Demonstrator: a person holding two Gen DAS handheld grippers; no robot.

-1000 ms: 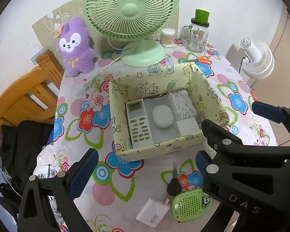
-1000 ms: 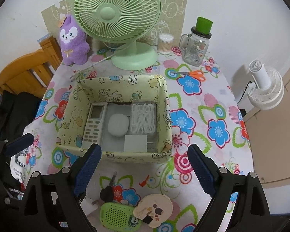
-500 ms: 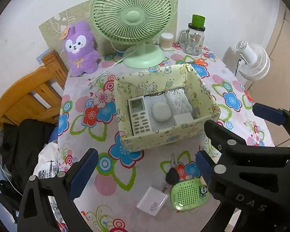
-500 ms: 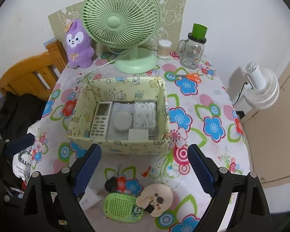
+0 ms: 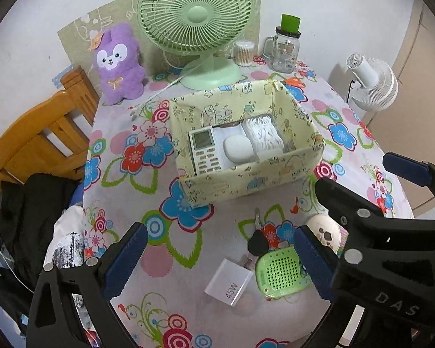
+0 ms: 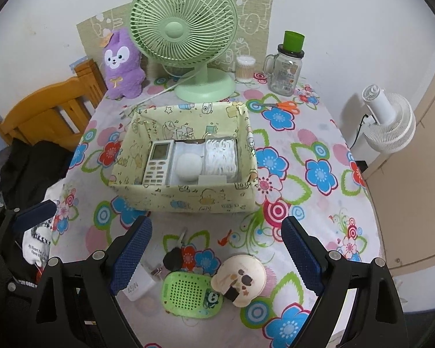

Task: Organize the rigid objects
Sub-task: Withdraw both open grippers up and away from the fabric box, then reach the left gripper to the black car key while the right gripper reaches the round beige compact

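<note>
A white charger block [image 5: 228, 282] marked "45W" is lying before the pale yellow cartoon-print box [image 5: 246, 181], which is holding a white remote control [image 5: 203, 154]. Both the left gripper [image 5: 217, 261] and right gripper [image 6: 217, 256] are hanging released, gripping nothing.

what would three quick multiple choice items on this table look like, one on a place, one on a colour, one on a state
1. Where does the remote control lie?
A. inside the yellow box
B. beside the scissors
C. under the desk fan

2. What colour is the plush toy?
A. orange
B. purple
C. white

3. How is the right gripper?
A. shut on the key
B. shut on the charger
C. open, holding nothing

Answers:
1 A: the remote lies flat along the box's left wall, next to a white oval case.
2 B: its fur is purple all over, with a white face.
3 C: its blue pads stand wide apart above the green perforated gadget, touching nothing.
</note>
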